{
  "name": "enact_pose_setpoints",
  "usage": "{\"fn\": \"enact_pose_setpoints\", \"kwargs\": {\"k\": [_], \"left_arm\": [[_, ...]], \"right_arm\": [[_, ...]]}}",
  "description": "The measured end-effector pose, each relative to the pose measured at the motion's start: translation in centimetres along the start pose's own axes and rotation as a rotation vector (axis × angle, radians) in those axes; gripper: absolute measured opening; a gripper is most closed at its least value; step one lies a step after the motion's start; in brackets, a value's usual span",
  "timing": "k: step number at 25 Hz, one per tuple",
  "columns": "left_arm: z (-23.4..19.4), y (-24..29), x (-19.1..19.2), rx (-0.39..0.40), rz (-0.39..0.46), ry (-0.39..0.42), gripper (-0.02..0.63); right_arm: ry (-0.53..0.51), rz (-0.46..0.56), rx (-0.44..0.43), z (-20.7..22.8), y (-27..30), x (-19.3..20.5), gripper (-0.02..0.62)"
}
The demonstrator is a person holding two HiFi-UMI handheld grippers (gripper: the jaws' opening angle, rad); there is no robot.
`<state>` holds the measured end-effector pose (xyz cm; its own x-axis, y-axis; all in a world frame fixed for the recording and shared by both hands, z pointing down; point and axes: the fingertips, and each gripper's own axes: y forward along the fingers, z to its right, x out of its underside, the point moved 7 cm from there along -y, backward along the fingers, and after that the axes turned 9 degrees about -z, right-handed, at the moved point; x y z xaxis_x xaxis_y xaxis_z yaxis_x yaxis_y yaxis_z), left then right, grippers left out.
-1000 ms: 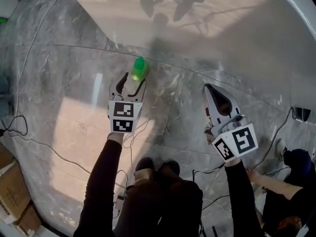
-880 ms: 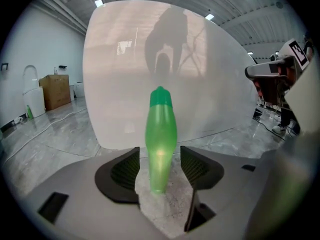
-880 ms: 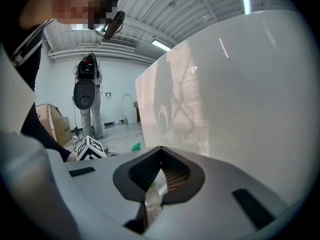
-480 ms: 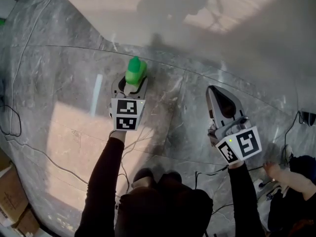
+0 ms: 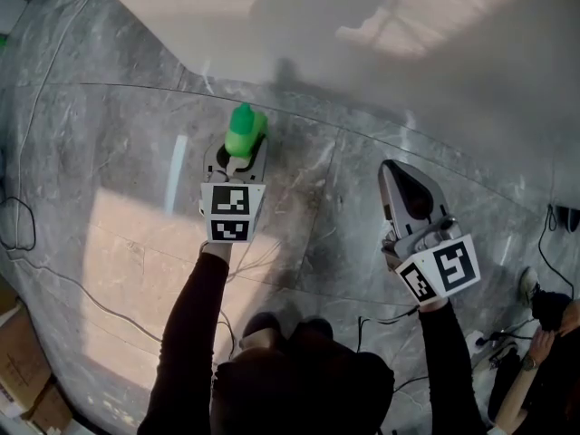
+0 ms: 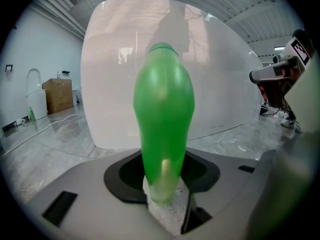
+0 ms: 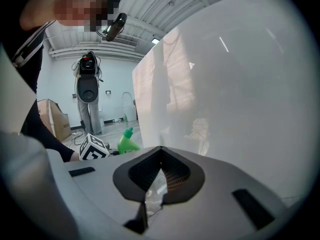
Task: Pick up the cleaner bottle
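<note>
The green cleaner bottle point(image 5: 243, 132) stands upright on the grey marble floor point(image 5: 109, 152), close to a white curved panel. My left gripper point(image 5: 237, 149) reaches around its lower part, one jaw on each side. In the left gripper view the bottle point(image 6: 162, 109) fills the middle. Its pale base sits in the gap of the left gripper point(image 6: 164, 179), whose jaws are closing, and a sliver of floor still shows beside the base. My right gripper point(image 5: 400, 167) hangs to the right, shut and with nothing in it. The right gripper view shows the bottle point(image 7: 127, 143) far off to the left.
A large white curved panel point(image 5: 408, 43) rises just beyond the bottle. Cables point(image 5: 18, 234) trail over the floor at left, and cardboard boxes point(image 5: 18, 370) sit in the lower left corner. A person's hand point(image 5: 544, 329) shows at the lower right.
Both grippers have sunk toward the floor. The left gripper has slid forward around the bottle, and its jaws have drawn in closer to it.
</note>
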<state>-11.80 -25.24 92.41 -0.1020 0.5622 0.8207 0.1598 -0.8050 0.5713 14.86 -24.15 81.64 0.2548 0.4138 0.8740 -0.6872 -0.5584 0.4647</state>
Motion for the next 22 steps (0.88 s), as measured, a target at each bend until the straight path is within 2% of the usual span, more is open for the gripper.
{"fn": "enact_pose_setpoints", "kwargs": {"k": [13, 17, 22], "left_arm": [[0.2, -2.9, -1.5, 0.006, 0.046, 0.025, 0.183], [0.4, -5.5, -3.3, 0.010, 0.052, 0.015, 0.183], [0.4, -10.0, -7.3, 0.015, 0.049, 0.008, 0.183]], "right_arm": [[-0.004, -0.001, 0.007, -1.3, -1.2, -0.8, 0.001], [0.007, -0.009, 0.006, -2.4, -2.5, -2.6, 0.000], [0.020, -0.027, 0.003, -4.2, -5.4, -7.0, 0.001]]}}
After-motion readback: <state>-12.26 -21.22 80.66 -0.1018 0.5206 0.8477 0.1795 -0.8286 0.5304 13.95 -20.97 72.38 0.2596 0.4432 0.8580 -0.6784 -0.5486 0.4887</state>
